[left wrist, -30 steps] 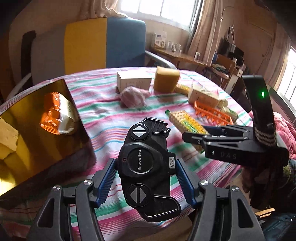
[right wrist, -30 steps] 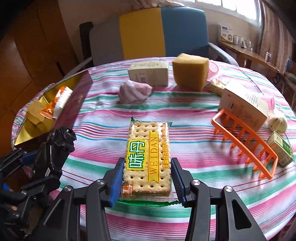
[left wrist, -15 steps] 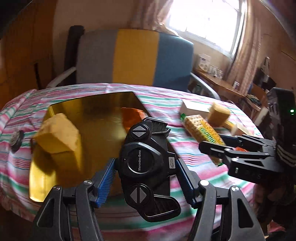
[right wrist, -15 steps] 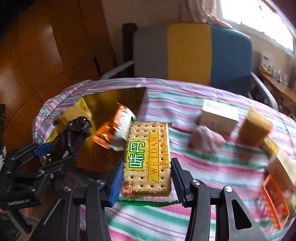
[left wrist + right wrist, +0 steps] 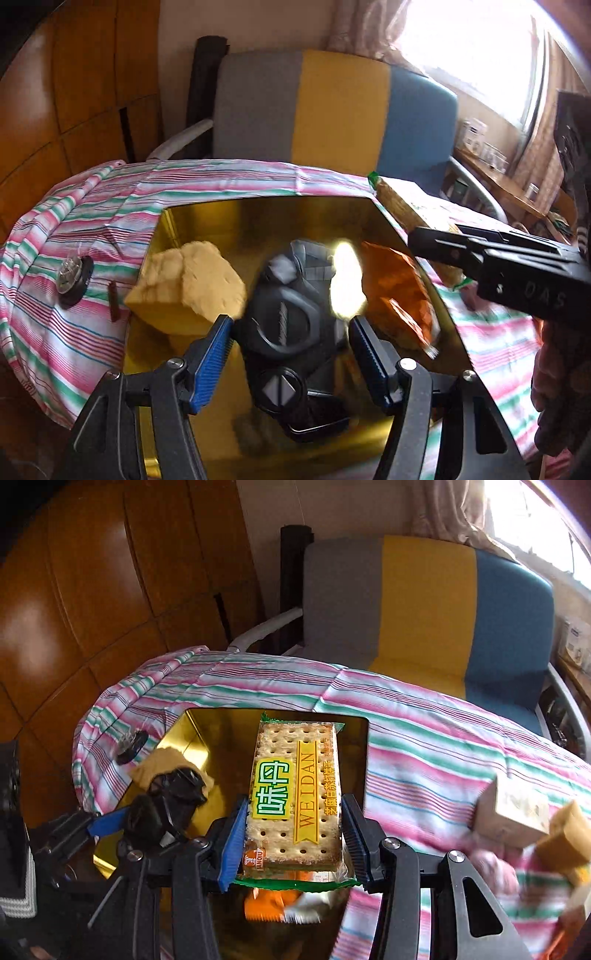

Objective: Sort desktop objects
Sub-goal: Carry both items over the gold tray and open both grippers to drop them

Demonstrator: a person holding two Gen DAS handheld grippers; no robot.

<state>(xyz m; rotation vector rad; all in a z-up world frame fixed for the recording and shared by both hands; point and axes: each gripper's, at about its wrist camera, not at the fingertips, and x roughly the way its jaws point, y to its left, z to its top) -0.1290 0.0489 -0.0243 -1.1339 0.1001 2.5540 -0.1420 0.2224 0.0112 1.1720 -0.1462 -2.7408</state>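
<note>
A gold tray (image 5: 258, 218) lies on the striped tablecloth. It holds a yellow sponge (image 5: 188, 284) and an orange snack packet (image 5: 399, 295). A black toy remote control (image 5: 291, 339) sits blurred in the tray, between the spread fingers of my left gripper (image 5: 290, 354), which is open. My right gripper (image 5: 293, 842) is shut on a pack of Weidan crackers (image 5: 295, 794) and holds it above the tray (image 5: 207, 727). The orange packet (image 5: 273, 904) shows under the crackers. The right gripper's body (image 5: 517, 266) and the crackers (image 5: 410, 210) show at the right of the left wrist view.
A black knob (image 5: 72, 277) and a small brown stick (image 5: 113, 301) lie on the cloth left of the tray. A white box (image 5: 513, 808) and a second sponge (image 5: 565, 834) sit at the right. A grey, yellow and blue chair (image 5: 332, 107) stands behind the table.
Both grippers swung left over the gold tray. My left gripper opened and the remote control dropped from it into the tray. My right gripper still grips the crackers.
</note>
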